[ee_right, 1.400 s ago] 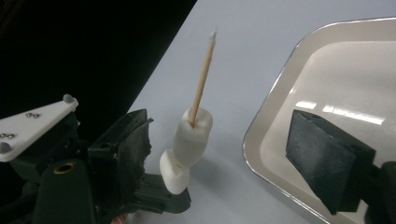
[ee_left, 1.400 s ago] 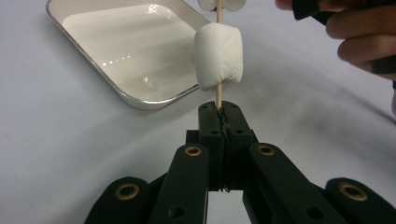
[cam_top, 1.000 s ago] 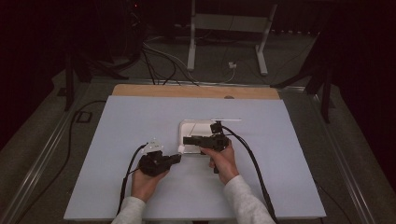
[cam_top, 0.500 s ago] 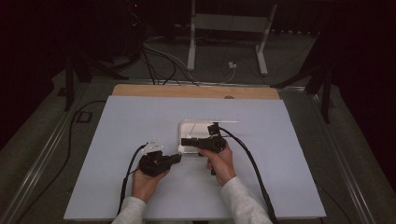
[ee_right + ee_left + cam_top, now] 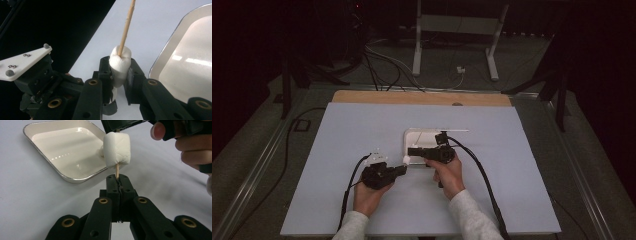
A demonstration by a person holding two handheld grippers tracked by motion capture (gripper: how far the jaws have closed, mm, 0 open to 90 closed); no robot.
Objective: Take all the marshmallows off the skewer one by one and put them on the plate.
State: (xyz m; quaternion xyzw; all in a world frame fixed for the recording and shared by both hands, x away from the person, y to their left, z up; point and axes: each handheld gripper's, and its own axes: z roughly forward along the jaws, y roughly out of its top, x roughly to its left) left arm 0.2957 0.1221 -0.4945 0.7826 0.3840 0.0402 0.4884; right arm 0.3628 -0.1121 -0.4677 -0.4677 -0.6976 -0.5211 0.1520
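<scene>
My left gripper is clamped tight on the skewer that runs through the marshmallow. My right gripper has just been closing, and its jaws now squeeze the marshmallow's sides, just beside the tray on the table.

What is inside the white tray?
The tray looks empty: bare glossy floor with reflections. Its near corner is hidden behind the marshmallow on the skewer, so that patch cannot be checked.

Left tool stays clamped tight; right tool, jaws just closing, squeezes inward.
</scene>
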